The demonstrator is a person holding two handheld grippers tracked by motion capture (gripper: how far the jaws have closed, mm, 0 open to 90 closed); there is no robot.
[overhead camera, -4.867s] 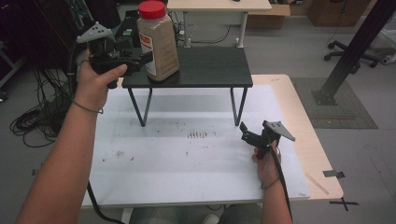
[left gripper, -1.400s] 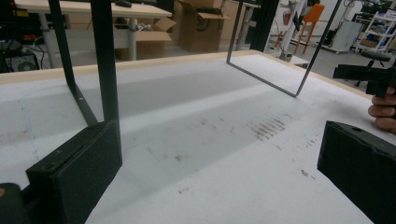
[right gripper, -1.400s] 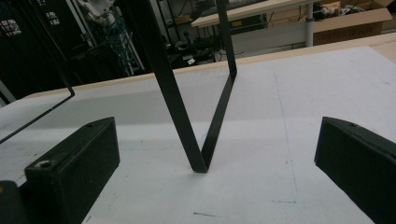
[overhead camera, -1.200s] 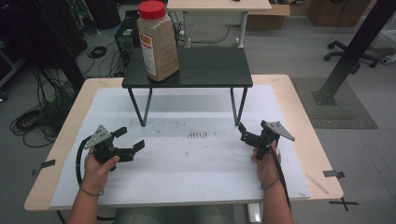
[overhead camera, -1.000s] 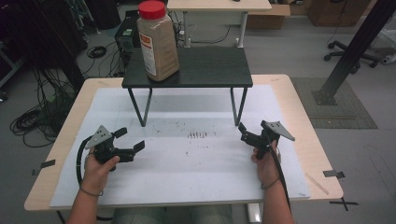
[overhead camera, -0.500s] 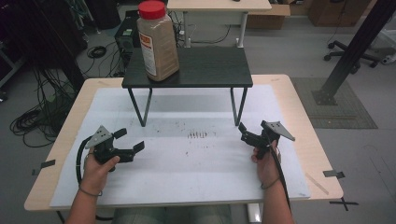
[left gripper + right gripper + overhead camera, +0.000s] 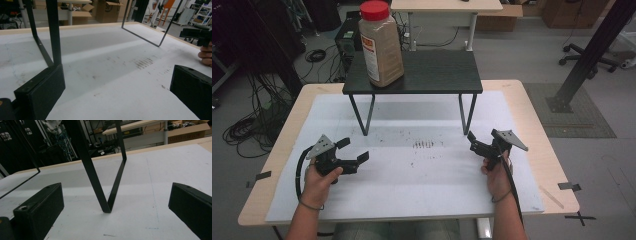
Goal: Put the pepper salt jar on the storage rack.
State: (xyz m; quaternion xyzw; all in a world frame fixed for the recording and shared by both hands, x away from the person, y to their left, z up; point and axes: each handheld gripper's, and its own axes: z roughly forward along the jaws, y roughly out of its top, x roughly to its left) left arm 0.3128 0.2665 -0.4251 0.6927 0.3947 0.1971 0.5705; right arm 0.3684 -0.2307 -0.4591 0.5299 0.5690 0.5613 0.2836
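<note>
Both grippers rest low over the white mat (image 7: 412, 185) on the desk (image 7: 532, 115), each held in one hand, well apart from each other.

Left gripper (image 7: 353, 151): near the desk's left edge, toward the front. Fingers (image 7: 42, 92) spread wide, nothing between them; bare mat shows in the gap in the left gripper view. It points toward the middle of the desk.

Right gripper (image 7: 472, 140): near the right edge, about level with the left one. Fingers (image 7: 40, 207) likewise apart and empty. In the right gripper view they frame the foot of a leg of the small black stand (image 7: 422, 72), which is just ahead of them but not touched.

Stand: sits at the back half of the mat on thin bent metal legs, dark flat top.

Jar (image 7: 380, 45): red lid, tan contents, label on the side. Upright on the left end of the stand's top, near its front left corner. Well apart from both grippers.

Mat: row of short dark marks (image 7: 428, 145) near its centre, between the two grippers, with scattered specks around.

Left hand (image 7: 318, 182) and right hand (image 7: 497, 177) enter from the desk's front edge; a cable (image 7: 301, 167) loops from the left gripper.
</note>
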